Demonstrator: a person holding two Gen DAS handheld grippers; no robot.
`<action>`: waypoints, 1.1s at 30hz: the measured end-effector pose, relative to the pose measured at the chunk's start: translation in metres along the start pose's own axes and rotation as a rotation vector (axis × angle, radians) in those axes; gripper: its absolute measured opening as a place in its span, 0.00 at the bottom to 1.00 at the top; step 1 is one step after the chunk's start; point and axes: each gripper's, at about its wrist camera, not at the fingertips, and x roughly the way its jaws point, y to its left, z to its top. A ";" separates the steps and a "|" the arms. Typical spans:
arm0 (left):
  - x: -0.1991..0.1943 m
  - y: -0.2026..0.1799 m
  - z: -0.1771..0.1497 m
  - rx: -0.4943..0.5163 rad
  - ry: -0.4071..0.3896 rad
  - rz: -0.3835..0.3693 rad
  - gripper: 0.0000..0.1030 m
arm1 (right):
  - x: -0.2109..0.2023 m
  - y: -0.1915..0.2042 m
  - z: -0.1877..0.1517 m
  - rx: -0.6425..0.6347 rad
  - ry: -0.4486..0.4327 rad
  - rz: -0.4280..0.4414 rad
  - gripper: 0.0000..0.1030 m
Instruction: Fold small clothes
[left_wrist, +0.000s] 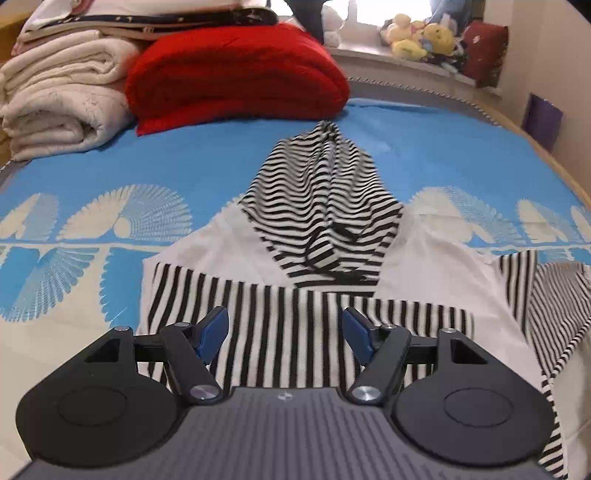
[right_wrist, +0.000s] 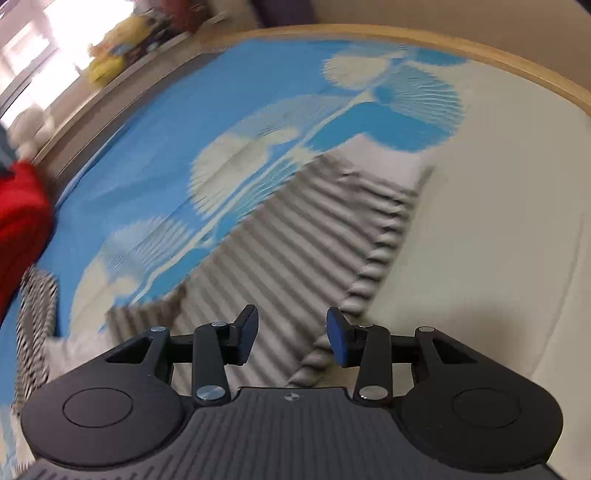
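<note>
The left gripper (left_wrist: 285, 332) hung wide open and empty above the striped hoodie (left_wrist: 317, 236), whose hood pointed to 12 o'clock on the blue bedsheet (left_wrist: 110, 158). The right gripper (right_wrist: 291, 336) – also open, holding nothing – was over a blurred striped sleeve (right_wrist: 295, 251) stretching toward 1 o'clock.

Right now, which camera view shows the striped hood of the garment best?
The left wrist view: the striped hood lies sharp and whole, centred ahead of the open left gripper. The right wrist view is motion-blurred and shows only a striped strip at its left edge.
</note>
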 end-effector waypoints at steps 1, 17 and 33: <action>0.002 0.002 0.000 -0.018 0.019 -0.008 0.71 | 0.004 -0.009 0.003 0.029 0.009 0.001 0.41; 0.017 0.010 -0.005 -0.017 0.139 -0.094 0.71 | 0.042 -0.063 0.020 0.298 -0.050 0.064 0.42; 0.008 0.051 0.007 -0.110 0.124 -0.030 0.71 | -0.032 0.046 0.019 0.040 -0.269 -0.123 0.05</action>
